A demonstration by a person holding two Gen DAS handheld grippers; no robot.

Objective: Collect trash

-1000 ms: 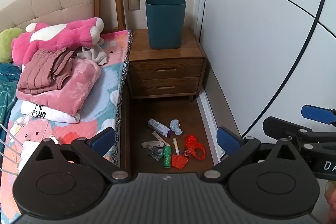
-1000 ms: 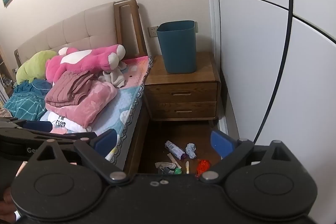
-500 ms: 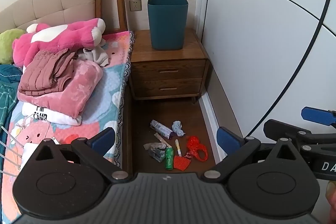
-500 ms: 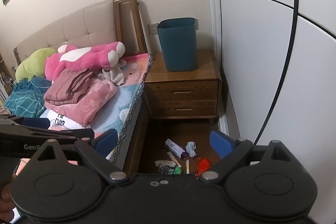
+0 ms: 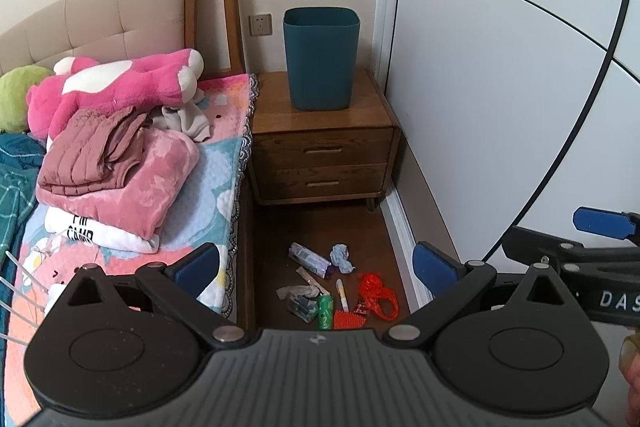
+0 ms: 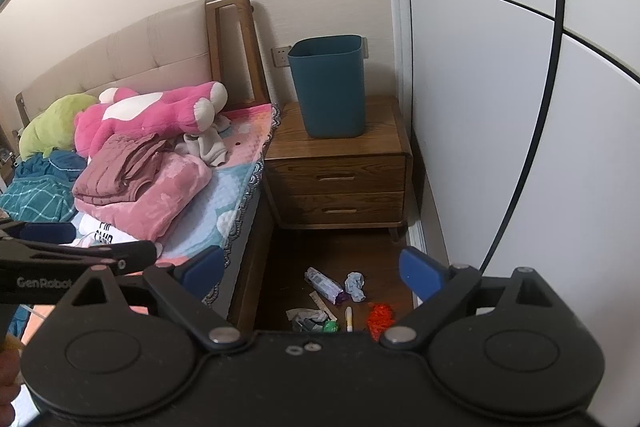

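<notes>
floor (image 5: 320,227): trash (image 5: 332,291) | nightstand (image 5: 320,123): bin (image 5: 320,63)

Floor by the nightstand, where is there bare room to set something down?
Bare floor lies between the nightstand and the litter. Nearer, it is crowded: purple wrapper, crumpled tissue, green bottle, red net. The nightstand top beside the bin is also free.

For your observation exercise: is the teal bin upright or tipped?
Upright: the teal bin stands on its base on the nightstand, rim facing up.
</notes>
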